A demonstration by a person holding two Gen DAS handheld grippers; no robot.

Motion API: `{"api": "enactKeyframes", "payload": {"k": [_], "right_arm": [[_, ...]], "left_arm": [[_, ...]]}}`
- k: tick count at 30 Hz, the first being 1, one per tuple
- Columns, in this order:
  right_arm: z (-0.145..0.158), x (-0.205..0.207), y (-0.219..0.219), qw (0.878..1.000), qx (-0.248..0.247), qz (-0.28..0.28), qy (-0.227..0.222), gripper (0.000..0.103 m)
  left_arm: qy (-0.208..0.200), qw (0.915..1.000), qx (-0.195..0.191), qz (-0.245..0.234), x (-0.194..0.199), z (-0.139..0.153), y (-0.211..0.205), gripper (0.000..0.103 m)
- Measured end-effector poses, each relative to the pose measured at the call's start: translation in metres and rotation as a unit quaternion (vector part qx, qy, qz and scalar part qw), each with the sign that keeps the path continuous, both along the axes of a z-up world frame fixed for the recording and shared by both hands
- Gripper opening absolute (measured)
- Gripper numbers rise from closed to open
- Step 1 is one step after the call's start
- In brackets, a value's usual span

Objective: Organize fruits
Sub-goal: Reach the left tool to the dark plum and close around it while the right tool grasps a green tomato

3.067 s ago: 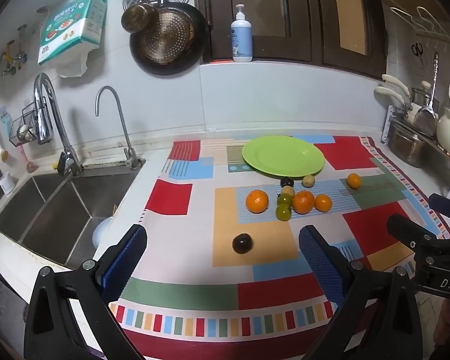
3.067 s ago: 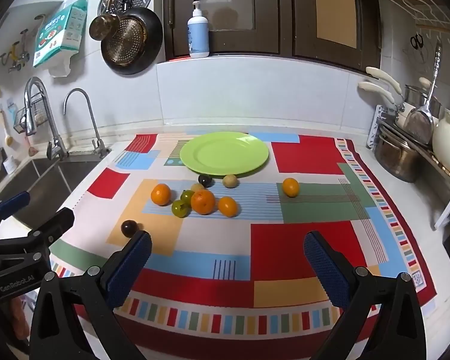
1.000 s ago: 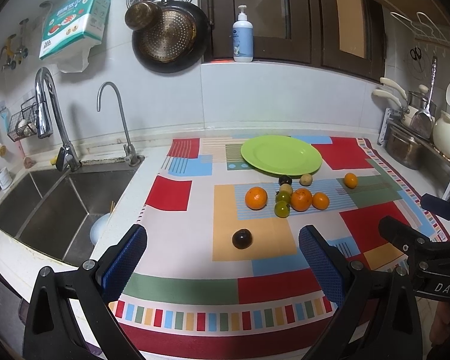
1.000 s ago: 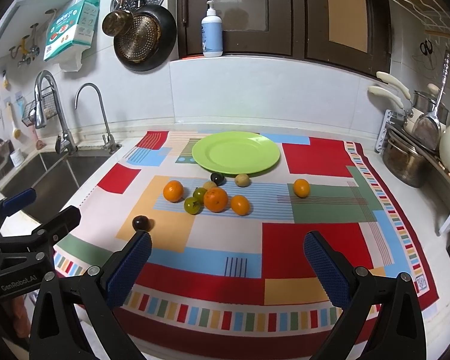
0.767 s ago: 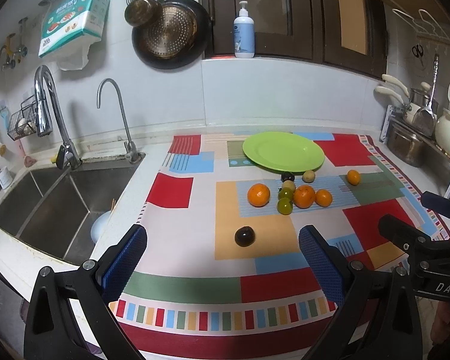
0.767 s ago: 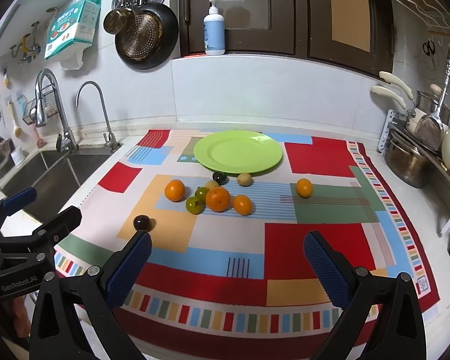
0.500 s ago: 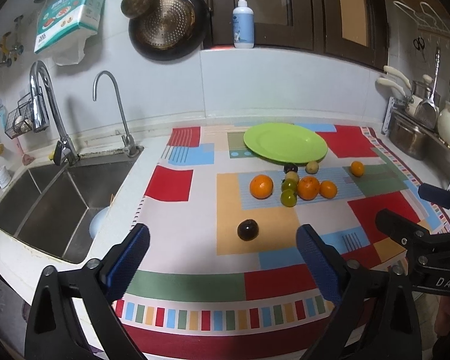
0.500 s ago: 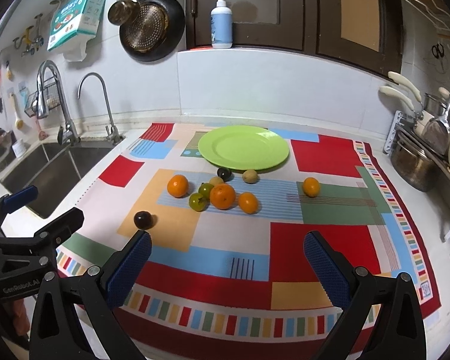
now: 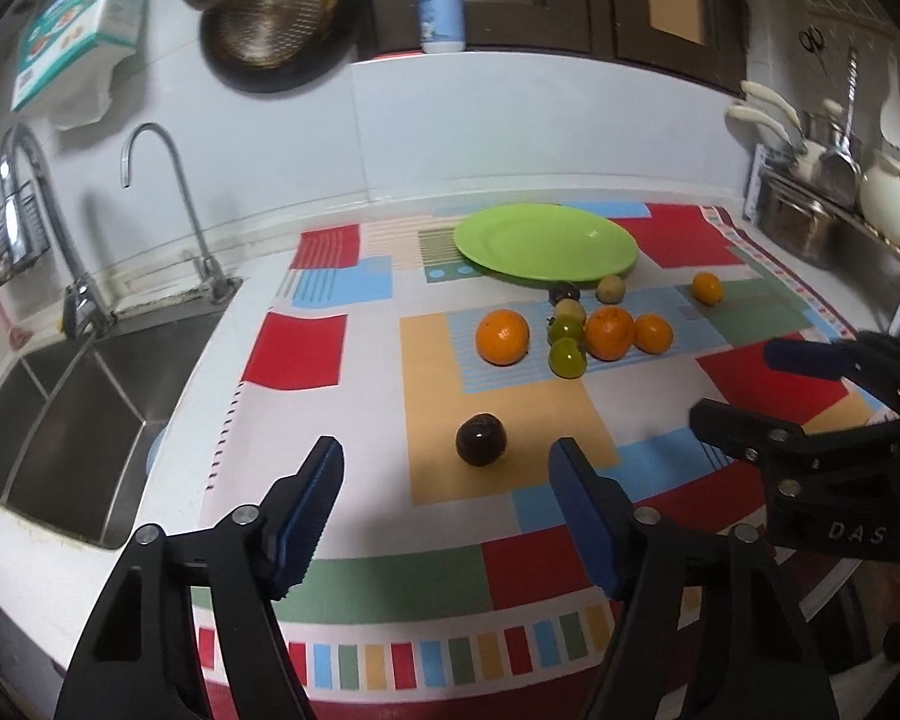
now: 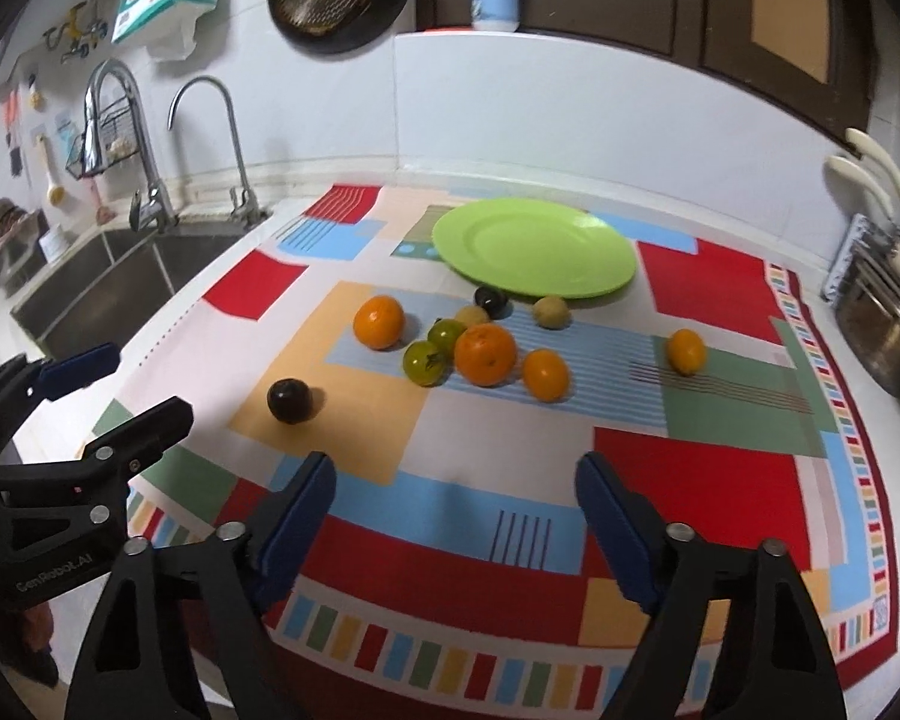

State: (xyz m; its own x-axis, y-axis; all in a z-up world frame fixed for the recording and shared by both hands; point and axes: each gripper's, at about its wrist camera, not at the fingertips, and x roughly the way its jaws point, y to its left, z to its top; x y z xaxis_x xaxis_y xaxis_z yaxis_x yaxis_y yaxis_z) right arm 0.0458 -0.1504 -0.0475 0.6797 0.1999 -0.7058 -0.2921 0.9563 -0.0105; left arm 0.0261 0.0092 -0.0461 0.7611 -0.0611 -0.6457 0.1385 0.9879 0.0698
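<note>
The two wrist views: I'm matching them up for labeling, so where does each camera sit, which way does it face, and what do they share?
Left wrist: on the left gripper, near the mat's front-left, facing the wall; its open blue fingers frame the dark fruit; the right gripper shows at right.
Right wrist: on the right gripper, further right, facing likewise; the left gripper shows at left.
Shared: green plate, fruit cluster, sink, taps.

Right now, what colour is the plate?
Bright lime green; the plate shows best in the right wrist view.
</note>
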Motion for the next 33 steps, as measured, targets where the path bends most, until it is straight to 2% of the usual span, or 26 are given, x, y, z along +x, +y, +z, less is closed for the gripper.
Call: {"api": "enactKeyframes", "payload": {"k": [6,11,15,31,33], "right_arm": [[-0.010,0.014,0.011,1.000,-0.005,0.026,0.007,0.070],[-0.018,0.027,0.016,0.999,-0.009,0.037,0.019,0.064],[-0.027,0.039,0.020,0.998,-0.008,0.046,0.034,0.060],[-0.047,0.072,0.029,0.996,-0.002,0.061,0.068,0.051],[-0.048,0.075,0.030,0.996,-0.002,0.061,0.068,0.051]], "left_arm": [[0.013,0.9996,0.002,-0.024,0.017,-0.011,-0.001,0.060],[0.045,0.9983,-0.006,-0.038,0.034,-0.025,-0.002,0.055],[0.058,0.9973,-0.010,-0.043,0.043,-0.033,-0.003,0.054],[0.093,0.9937,-0.019,-0.059,0.069,-0.053,-0.007,0.042],[0.095,0.9934,-0.020,-0.060,0.071,-0.054,-0.007,0.038]]}}
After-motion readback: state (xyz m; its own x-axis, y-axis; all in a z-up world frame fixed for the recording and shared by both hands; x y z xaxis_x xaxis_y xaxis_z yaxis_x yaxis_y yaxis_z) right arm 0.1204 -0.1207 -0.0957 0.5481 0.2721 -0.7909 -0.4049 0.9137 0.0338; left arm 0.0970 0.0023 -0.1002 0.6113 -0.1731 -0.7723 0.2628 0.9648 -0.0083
